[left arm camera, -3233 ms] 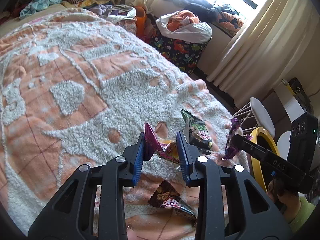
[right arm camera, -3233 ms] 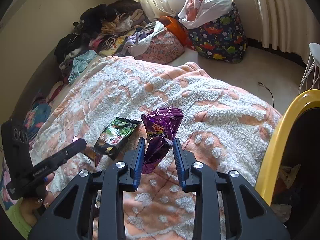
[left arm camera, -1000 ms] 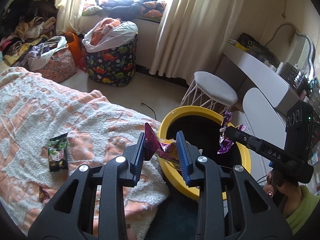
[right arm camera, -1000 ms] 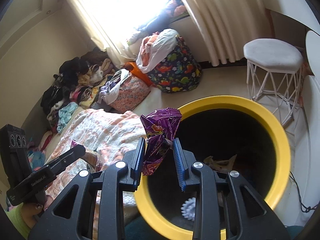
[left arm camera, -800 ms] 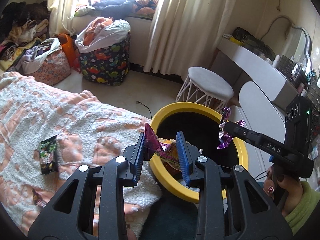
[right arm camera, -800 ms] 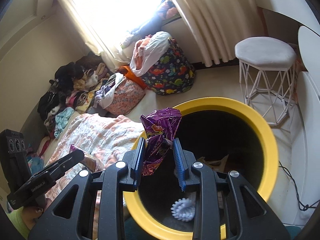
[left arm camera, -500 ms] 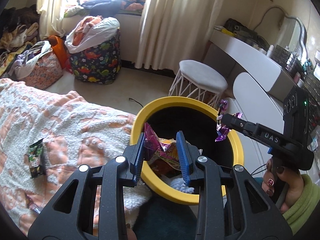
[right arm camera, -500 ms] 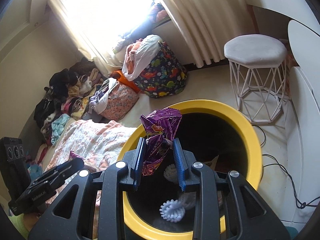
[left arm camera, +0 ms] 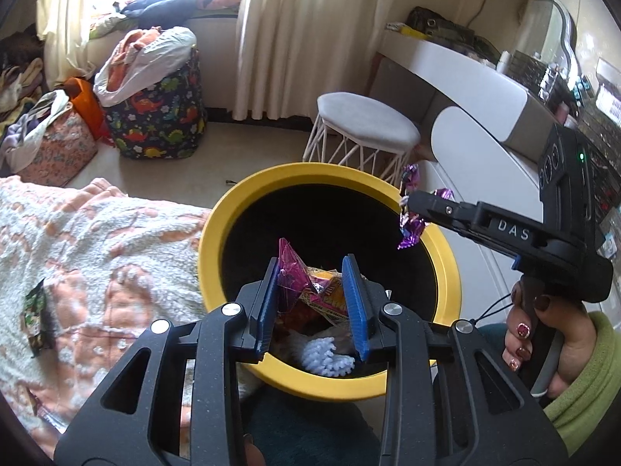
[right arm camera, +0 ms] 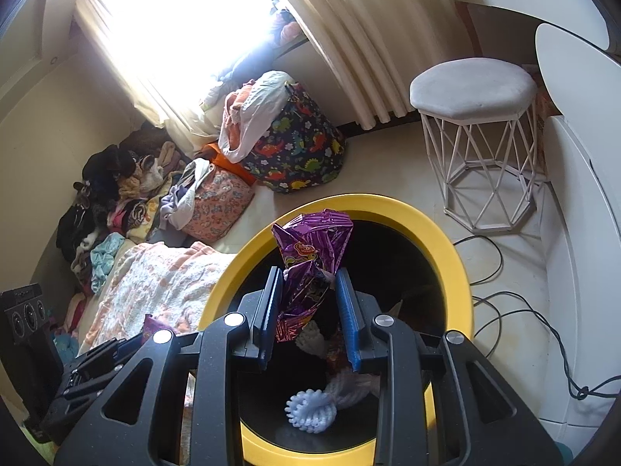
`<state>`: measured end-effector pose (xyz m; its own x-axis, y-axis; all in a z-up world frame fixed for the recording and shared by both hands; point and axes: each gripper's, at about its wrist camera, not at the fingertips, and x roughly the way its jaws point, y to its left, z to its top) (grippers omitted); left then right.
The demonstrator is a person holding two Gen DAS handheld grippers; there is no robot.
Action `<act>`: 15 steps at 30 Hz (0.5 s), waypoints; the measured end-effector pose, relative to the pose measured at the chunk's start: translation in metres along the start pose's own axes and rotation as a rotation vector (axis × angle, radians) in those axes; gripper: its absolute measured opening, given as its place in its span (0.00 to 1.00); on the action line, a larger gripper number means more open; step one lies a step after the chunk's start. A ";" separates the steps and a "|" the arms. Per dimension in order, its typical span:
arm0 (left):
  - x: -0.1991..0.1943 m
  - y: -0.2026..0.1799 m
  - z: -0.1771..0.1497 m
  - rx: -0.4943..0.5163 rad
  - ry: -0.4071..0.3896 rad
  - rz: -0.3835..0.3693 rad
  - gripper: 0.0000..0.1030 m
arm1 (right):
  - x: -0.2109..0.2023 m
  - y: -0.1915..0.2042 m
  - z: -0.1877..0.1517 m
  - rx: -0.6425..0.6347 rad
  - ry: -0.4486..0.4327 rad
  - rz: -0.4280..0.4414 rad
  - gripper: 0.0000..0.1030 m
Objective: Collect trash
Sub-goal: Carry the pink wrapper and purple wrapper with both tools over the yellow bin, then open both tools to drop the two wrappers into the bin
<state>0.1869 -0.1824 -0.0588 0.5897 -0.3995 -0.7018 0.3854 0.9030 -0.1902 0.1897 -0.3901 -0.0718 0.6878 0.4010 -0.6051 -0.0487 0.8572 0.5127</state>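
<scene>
My left gripper (left arm camera: pixel 315 289) is clamped on a pink snack wrapper (left arm camera: pixel 306 287) and my right gripper (right arm camera: pixel 308 303) on a purple wrapper (right arm camera: pixel 310 268), both above the yellow-rimmed bin (left arm camera: pixel 217 213).

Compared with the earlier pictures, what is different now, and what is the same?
Both claws travelled from above the bed blanket to over the yellow-rimmed bin. Nothing was released: the left claw still pinches the pink wrapper, the right claw the purple wrapper. The green wrapper stays on the blanket.
</scene>
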 end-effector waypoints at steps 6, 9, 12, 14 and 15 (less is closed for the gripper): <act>0.008 -0.005 -0.004 0.013 0.023 -0.009 0.24 | 0.002 -0.003 -0.002 0.013 0.011 -0.005 0.29; 0.013 -0.006 -0.005 0.015 0.033 -0.011 0.24 | 0.003 -0.005 -0.002 0.016 0.010 -0.010 0.29; 0.017 -0.007 -0.006 0.017 0.043 -0.014 0.24 | 0.002 -0.006 -0.002 0.018 0.010 -0.018 0.29; 0.020 -0.008 -0.004 0.019 0.048 -0.016 0.24 | 0.002 -0.008 -0.002 0.025 0.011 -0.025 0.32; 0.021 -0.008 -0.004 0.020 0.048 -0.016 0.25 | 0.002 -0.009 -0.002 0.030 0.011 -0.026 0.32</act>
<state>0.1933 -0.1975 -0.0749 0.5486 -0.4051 -0.7314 0.4085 0.8931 -0.1882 0.1903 -0.3964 -0.0789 0.6802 0.3825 -0.6253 -0.0090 0.8574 0.5146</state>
